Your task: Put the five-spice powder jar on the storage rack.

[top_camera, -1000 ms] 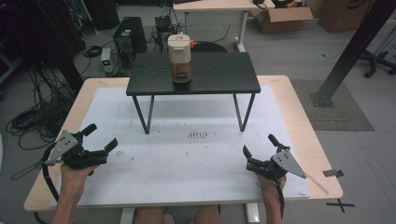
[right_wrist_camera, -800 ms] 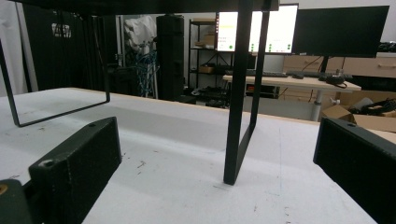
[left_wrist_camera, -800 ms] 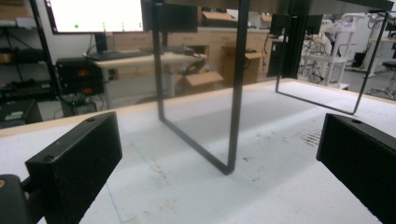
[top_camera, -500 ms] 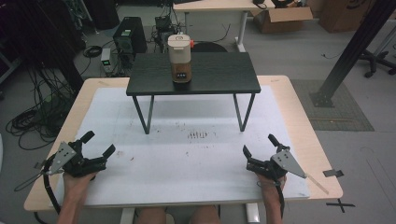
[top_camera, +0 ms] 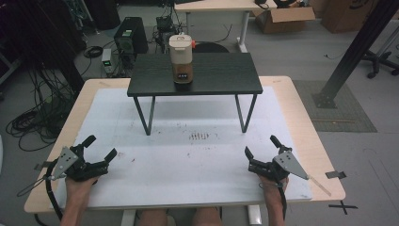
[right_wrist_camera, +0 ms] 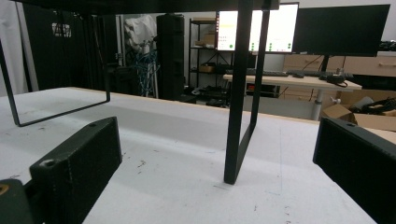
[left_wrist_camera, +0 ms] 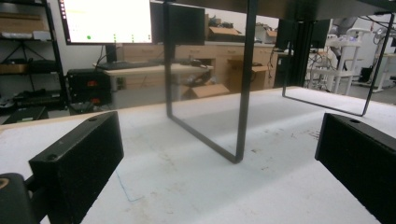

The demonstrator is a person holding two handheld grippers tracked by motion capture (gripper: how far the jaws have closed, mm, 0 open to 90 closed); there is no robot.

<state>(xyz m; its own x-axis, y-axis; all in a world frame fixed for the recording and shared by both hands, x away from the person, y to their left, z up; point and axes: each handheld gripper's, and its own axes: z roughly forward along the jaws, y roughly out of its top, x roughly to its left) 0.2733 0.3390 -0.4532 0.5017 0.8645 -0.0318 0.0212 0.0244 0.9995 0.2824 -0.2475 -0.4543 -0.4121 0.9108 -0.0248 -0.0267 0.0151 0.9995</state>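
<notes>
Left tongs (top_camera: 97, 152): we hold them low over the near left of the white worktop (top_camera: 197, 160), jaws spread wide, nothing between them.
Right tongs (top_camera: 261, 151): low over the near right, jaws also spread wide and empty.
Thing in hand: the container (top_camera: 181, 59), white lid over a brown lower part, stands upright on the small black table (top_camera: 221, 75) at the far middle, well apart from both tongs.
Outlook: the left gripper view looks at the table leg (left_wrist_camera: 243, 93), the right gripper view at the other leg (right_wrist_camera: 238, 93).
Risk, tipping: we judge the container tall and narrow; a push high on its side could topple it off the raised top.
Risk, collision: reaching up from this low, we could knock the table edge or a leg and shake the container.
Risk, grip: closing on the lid alone may slip or lift it off.
</notes>
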